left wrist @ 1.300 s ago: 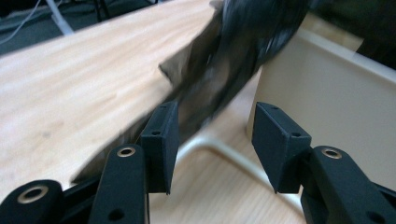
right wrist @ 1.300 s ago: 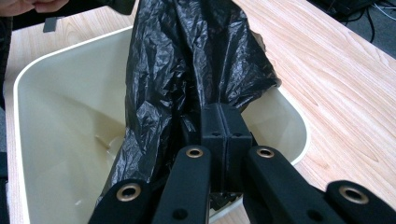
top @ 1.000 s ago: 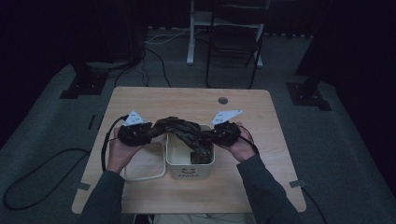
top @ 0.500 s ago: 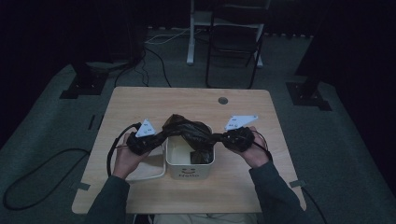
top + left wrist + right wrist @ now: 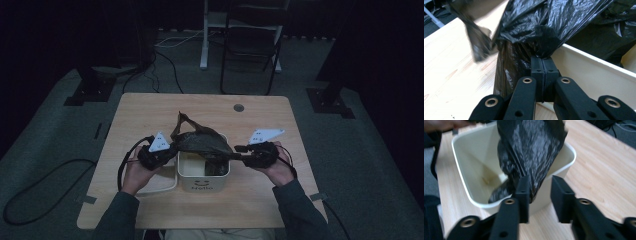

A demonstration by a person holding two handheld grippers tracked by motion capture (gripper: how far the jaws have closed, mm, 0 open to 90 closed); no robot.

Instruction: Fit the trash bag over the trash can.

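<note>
- Crumpled black plastic bin bag (image 5: 200,141) sat centre frame in the high view, stretched across the top of the cream square plastic bin (image 5: 204,175) with dark lettering on its front wall; one twisted corner of the bag stuck up toward the upper left of the bag.
- Bin stood on the light wooden table (image 5: 150,115), lower centre of the tabletop. A pale flat lid-like piece (image 5: 162,184) lay just beside the bin on its left, partly under the left hand.
- Left gripper (image 5: 167,152): left of the bin in the high view, jaws fully together and pinching a bunched fold of the bag at the bin's left rim. In the left gripper view (image 5: 544,65) the pads met flat with the black film gathered right above them; bin wall ran to the lower right of that frame.
- Right gripper (image 5: 239,149): right of the bin in the high view, at the bag's right end. Its jaws had just been opening. In the right gripper view (image 5: 539,190) they stood partly apart; the bag's edge lay against the inner face of the left-hand jaw, the other jaw clear of it, so no clamp.
- In that view the bag (image 5: 531,152) hung down into the bin (image 5: 469,172), the bin's bottom visible at centre left.
</note>
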